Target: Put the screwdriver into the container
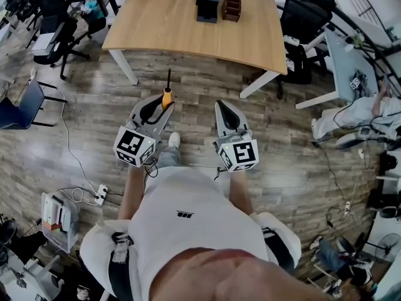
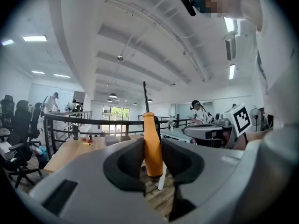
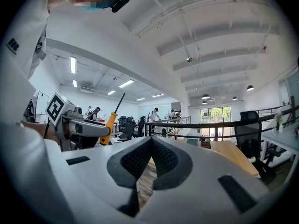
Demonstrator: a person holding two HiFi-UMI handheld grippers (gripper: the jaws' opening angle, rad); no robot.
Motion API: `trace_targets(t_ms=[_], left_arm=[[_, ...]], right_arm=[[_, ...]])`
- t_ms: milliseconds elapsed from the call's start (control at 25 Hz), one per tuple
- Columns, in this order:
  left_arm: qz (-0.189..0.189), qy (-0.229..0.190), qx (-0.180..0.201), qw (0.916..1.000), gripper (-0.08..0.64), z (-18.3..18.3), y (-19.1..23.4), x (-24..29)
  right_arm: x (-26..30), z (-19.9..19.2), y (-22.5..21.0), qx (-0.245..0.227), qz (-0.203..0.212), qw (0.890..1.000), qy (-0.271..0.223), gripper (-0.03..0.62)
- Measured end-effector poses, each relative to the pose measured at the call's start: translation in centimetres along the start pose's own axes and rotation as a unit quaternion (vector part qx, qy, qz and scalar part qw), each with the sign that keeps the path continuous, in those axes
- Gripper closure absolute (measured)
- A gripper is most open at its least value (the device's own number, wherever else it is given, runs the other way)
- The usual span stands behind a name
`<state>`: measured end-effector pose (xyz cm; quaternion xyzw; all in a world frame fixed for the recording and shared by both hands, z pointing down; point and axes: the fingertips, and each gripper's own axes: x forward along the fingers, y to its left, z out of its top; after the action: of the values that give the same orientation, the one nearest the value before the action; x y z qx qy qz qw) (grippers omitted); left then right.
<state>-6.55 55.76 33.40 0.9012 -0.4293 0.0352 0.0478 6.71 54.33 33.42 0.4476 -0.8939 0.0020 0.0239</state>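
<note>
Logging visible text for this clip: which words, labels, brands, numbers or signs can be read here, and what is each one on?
No readable text in any view.
Left marker cube and right marker cube: black-and-white square patterns, no letters or digits.
White shirt: small dark logo, too small to read.
Screwdriver: no print visible on its orange handle.

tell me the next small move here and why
Probably walk forward and carry the left gripper toward the table. The screwdriver is already clamped upright in its jaws, while the dark container stands on the table's far side, well ahead of the person. The right gripper is shut and empty.
</note>
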Motion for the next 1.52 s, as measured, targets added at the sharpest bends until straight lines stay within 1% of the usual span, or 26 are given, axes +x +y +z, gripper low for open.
trace_targets(t_ms=[280, 680, 920, 1200, 1520], left_arm=[[-0.017, 0.007, -0.002, 0.9998, 0.437, 0.6, 5.8, 4.8], [-0.042, 0.015, 0.003, 0.999, 0.437, 1.1, 11.8, 9.9], [-0.051, 0.016, 0.003, 0.9985, 0.437, 1.2, 15.0, 12.0], [-0.065, 0.018, 0.002, 0.9977, 0.437, 1.5, 17.6, 14.4], [-0.059, 0.018, -0.012, 0.998, 0.437, 1.7, 20.0, 16.7]], right_arm=[[6.3, 0.0, -3.0, 0.001, -0.017, 1.0, 0.009, 0.598], [12.9, -0.3, -6.5, -0.001, -0.044, 0.999, 0.02, 0.598], [16.4, -0.2, -7.6, -0.003, -0.055, 0.998, 0.019, 0.598], [19.5, 0.0, -8.7, -0.003, -0.062, 0.998, 0.022, 0.598], [22.2, -0.3, -10.4, -0.004, -0.059, 0.998, 0.034, 0.598]])
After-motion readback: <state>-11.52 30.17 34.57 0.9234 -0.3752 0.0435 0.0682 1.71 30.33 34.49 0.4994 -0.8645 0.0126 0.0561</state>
